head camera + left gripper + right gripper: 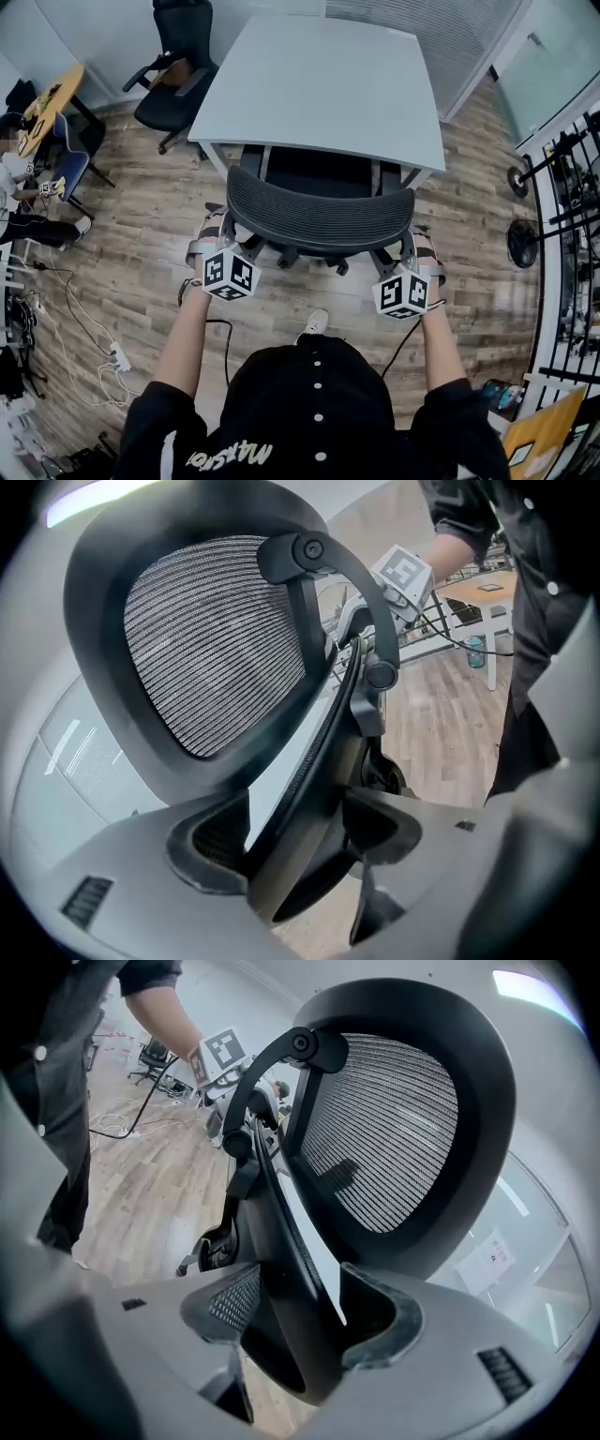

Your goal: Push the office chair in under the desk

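The black office chair's mesh backrest (pixel 319 217) stands just in front of the white desk (pixel 319 84), and its seat (pixel 314 173) is under the desk's front edge. My left gripper (pixel 217 234) is shut on the backrest's left frame edge. My right gripper (pixel 413 248) is shut on the right frame edge. In the left gripper view the backrest frame (pixel 281 761) runs between the jaws of that gripper (pixel 291 841). In the right gripper view the frame (pixel 281 1241) likewise sits clamped in the gripper (pixel 300 1321).
A second black chair (pixel 178 75) stands at the desk's far left corner. A seated person (pixel 19 187) and a yellow table (pixel 47 103) are at the left. Cables and a power strip (pixel 117 356) lie on the wooden floor. A floor fan (pixel 523 246) and glass walls stand at the right.
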`<state>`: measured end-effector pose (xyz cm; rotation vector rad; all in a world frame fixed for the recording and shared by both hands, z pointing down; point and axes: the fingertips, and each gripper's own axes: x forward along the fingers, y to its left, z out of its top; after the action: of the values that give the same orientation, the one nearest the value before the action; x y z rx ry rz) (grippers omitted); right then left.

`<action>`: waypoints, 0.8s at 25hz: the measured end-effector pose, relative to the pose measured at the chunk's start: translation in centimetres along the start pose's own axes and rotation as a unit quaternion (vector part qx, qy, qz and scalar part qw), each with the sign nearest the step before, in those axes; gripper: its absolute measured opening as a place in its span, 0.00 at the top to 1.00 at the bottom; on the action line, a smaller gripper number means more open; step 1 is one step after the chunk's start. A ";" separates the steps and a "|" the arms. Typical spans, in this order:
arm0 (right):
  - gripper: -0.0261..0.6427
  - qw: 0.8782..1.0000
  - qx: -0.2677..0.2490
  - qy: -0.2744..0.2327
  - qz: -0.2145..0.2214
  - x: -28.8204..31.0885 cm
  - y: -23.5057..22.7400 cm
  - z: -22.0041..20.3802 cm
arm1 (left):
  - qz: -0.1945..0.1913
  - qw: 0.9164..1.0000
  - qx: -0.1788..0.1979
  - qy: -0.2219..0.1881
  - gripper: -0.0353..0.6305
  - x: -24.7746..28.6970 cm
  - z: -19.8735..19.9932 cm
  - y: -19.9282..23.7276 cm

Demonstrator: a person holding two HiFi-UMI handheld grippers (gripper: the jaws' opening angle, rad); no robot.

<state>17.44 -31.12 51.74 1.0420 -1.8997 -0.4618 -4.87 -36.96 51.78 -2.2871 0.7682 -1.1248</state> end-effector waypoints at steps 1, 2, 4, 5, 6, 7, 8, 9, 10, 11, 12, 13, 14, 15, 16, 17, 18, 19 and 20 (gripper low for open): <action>0.55 1.000 0.001 0.000 0.001 0.2 -0.1 0.0 | -0.001 1.000 -0.001 0.002 0.46 0.2 -0.1 0.1; 0.55 1.000 0.002 0.000 0.002 0.4 -0.2 0.0 | -0.002 1.000 -0.002 0.004 0.46 0.3 -0.1 0.2; 0.54 1.000 0.001 0.000 0.002 0.7 -0.4 -0.1 | -0.002 1.000 -0.004 0.005 0.46 0.6 -0.1 0.3; 0.54 1.000 -0.001 -0.002 0.001 0.8 -0.6 -0.1 | -0.002 1.000 -0.004 0.005 0.46 0.7 -0.1 0.5; 0.54 1.000 -0.002 -0.003 0.000 1.0 -0.9 -0.1 | 0.000 1.000 -0.003 0.005 0.46 0.9 -0.1 0.7; 0.54 1.000 -0.003 -0.004 -0.001 1.3 -1.1 -0.1 | 0.001 1.000 -0.003 0.005 0.46 1.2 -0.1 1.0; 0.54 1.000 -0.004 -0.004 -0.001 1.5 -1.3 -0.1 | 0.002 1.000 -0.003 0.005 0.46 1.4 -0.1 1.2; 0.54 1.000 -0.003 -0.003 -0.001 1.7 -1.4 -0.1 | 0.002 1.000 -0.004 0.005 0.46 1.6 -0.1 1.3; 0.54 1.000 -0.003 -0.002 0.000 1.8 -1.6 -0.2 | 0.002 1.000 -0.004 0.005 0.46 1.7 -0.1 1.4; 0.54 1.000 -0.002 -0.001 0.000 1.9 -1.7 -0.3 | 0.002 1.000 -0.003 0.004 0.46 1.9 0.0 1.5; 0.54 1.000 -0.002 -0.001 0.000 2.0 -1.9 -0.3 | 0.003 1.000 -0.003 0.002 0.46 2.0 0.1 1.6; 0.54 1.000 -0.001 0.000 -0.001 2.1 -2.1 -0.3 | 0.003 1.000 -0.002 0.002 0.46 2.2 0.1 1.8; 0.54 1.000 -0.001 0.000 -0.002 2.2 -2.2 -0.3 | 0.004 1.000 -0.001 0.001 0.46 2.3 0.1 2.0; 0.54 1.000 0.000 0.001 -0.001 2.4 -2.3 -0.3 | 0.003 1.000 -0.001 0.001 0.46 2.4 0.1 2.1; 0.54 1.000 0.001 0.002 -0.001 2.6 -2.3 -0.2 | 0.003 1.000 -0.001 0.001 0.46 2.5 0.0 2.3; 0.54 1.000 0.001 0.003 0.000 2.8 -2.4 -0.2 | 0.002 1.000 -0.001 0.001 0.46 2.7 -0.1 2.4; 0.54 1.000 0.001 0.004 0.000 3.0 -2.4 -0.2 | 0.002 1.000 -0.001 0.000 0.46 2.9 -0.2 2.6; 0.54 1.000 0.001 0.005 0.000 3.3 -2.5 -0.1 | 0.002 1.000 -0.001 -0.001 0.46 3.0 -0.3 2.7; 0.54 1.000 0.001 0.006 0.000 3.5 -2.7 -0.1 | 0.003 1.000 0.000 -0.003 0.46 3.2 -0.3 2.9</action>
<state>17.93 -35.46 51.85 1.0440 -1.8902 -0.4521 -4.35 -41.23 51.89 -2.2854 0.7719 -1.1139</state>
